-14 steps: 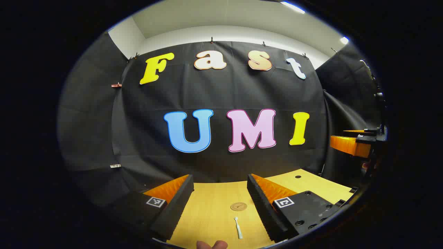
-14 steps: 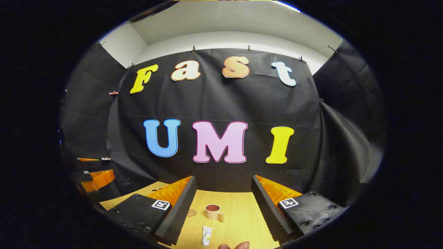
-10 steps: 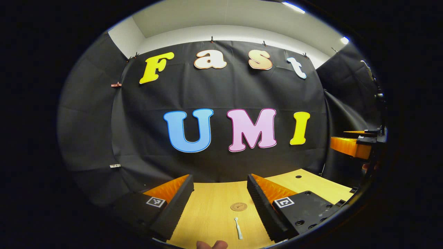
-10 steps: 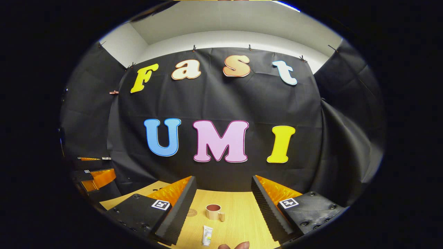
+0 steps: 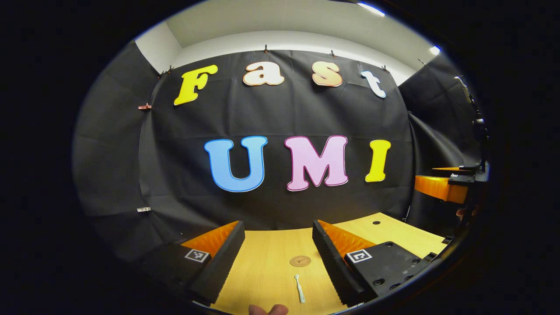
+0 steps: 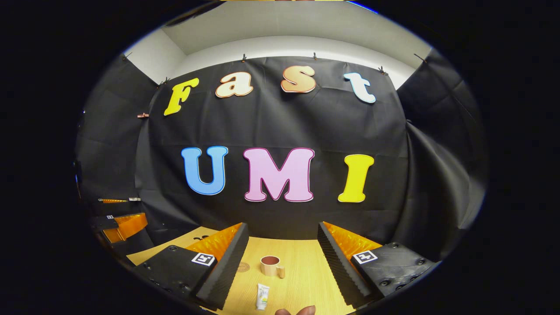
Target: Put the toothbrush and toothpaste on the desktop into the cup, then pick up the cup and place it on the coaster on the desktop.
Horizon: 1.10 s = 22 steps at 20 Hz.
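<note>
In the left gripper view a white toothbrush (image 5: 299,288) lies on the wooden desktop (image 5: 267,271), with a round brown coaster (image 5: 300,261) just beyond it. My left gripper (image 5: 278,238) is held open above the desk, both things showing between its fingers. In the right gripper view a white toothpaste tube (image 6: 262,297) lies near the front, and a tan cup (image 6: 271,265) with a handle stands upright behind it. The coaster (image 6: 243,267) peeks out beside the left finger. My right gripper (image 6: 283,238) stands open with nothing between its fingers.
The black cloth wall closes off the back of the desk. The other gripper (image 5: 444,186) shows at the far right of the left gripper view, and another gripper (image 6: 120,223) at the far left of the right gripper view. A fingertip (image 5: 267,309) shows at the bottom edge.
Both views have shifted slightly: the wall and the desk objects sit a little higher in the frames. Nothing on the desk has moved and both grippers stay open.
</note>
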Each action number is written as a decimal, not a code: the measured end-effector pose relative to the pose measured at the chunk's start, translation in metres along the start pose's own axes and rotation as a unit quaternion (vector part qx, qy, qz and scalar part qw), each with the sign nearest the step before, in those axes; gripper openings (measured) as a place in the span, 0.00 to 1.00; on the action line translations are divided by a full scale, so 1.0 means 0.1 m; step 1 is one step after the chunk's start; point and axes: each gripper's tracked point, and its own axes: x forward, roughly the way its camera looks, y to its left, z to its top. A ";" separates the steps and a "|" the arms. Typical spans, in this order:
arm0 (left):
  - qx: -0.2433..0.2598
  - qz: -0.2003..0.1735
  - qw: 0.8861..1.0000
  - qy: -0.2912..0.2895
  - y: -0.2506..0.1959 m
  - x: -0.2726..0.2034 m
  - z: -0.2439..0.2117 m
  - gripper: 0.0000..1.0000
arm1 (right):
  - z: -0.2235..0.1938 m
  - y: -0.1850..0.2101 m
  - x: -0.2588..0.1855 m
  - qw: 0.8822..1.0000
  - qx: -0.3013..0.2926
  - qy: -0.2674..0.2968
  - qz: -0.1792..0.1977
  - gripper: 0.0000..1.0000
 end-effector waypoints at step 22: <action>0.009 0.048 0.996 0.069 0.04 0.20 -0.48 0.98 | -3.26 0.34 0.81 0.883 0.053 0.457 0.088 0.98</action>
